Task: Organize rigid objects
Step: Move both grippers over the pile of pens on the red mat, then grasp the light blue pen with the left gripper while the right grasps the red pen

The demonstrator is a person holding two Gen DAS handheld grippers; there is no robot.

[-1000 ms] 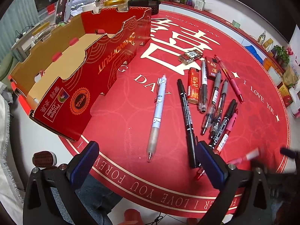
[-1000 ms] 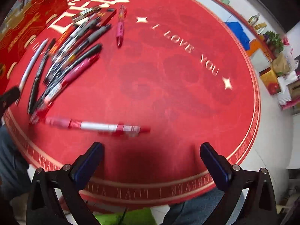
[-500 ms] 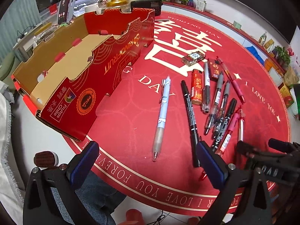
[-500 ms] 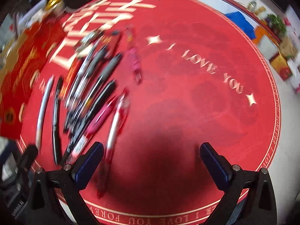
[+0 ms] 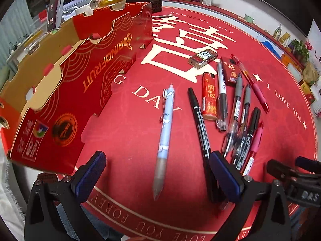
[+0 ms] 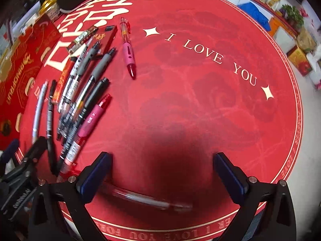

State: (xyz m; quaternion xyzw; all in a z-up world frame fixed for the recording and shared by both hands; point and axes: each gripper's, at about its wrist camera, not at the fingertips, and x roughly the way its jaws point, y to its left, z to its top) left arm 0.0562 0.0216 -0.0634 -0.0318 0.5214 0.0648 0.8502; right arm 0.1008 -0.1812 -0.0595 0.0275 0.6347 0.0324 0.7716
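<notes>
We work over a round red mat (image 6: 200, 92) with gold lettering, shelves and potted plants at the room's edge. Since half a second ago, a blurred, seemingly clear pen (image 6: 148, 198) has moved to lie low between the spread fingers of the right gripper (image 6: 162, 172). The left gripper (image 5: 158, 178), jaws also apart, straddles a light-blue mechanical pen (image 5: 164, 132). A row of pens and markers (image 5: 238, 120) lies right of it, a red cardboard tray (image 5: 96, 76) left; the left gripper's right finger (image 5: 224, 176) hides the black marker's tip.
</notes>
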